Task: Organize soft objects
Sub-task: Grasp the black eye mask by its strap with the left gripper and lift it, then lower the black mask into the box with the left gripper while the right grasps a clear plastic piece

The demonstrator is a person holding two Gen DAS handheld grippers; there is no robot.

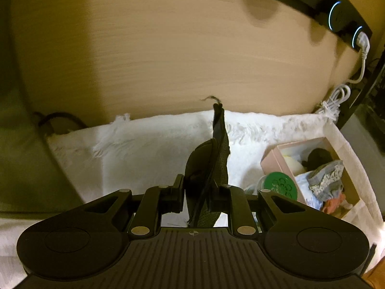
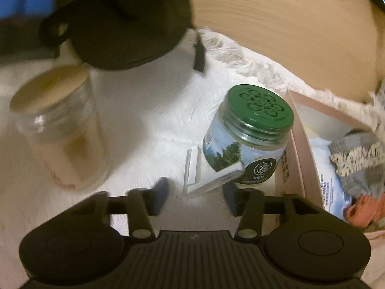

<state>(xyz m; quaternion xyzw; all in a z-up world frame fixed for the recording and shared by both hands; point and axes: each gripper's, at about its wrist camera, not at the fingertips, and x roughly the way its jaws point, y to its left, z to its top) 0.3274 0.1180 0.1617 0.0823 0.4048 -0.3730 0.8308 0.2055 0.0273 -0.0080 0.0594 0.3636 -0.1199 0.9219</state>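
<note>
Currently a dark fabric strip (image 1: pixel 220 144) is being pinched in the left gripper (image 1: pixel 207 192). Next, carrying toward the pink box (image 1: pixel 272 161) at three o'clock is being called for; the right gripper (image 2: pixel 196 192) is being held spread, empty.

jars: 2 (image 2: pixel 247 134) (image 2: pixel 60 127) | pink box: 1 (image 2: pixel 298 149) | white cloth: 1 (image 2: pixel 149 110)

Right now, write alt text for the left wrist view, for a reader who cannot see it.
The left gripper is shut on a dark cloth strip standing upright over a white fringed cloth. To the right sits a pink box of soft items beside a green-lidded jar. Behind is a pale wooden surface.
</note>
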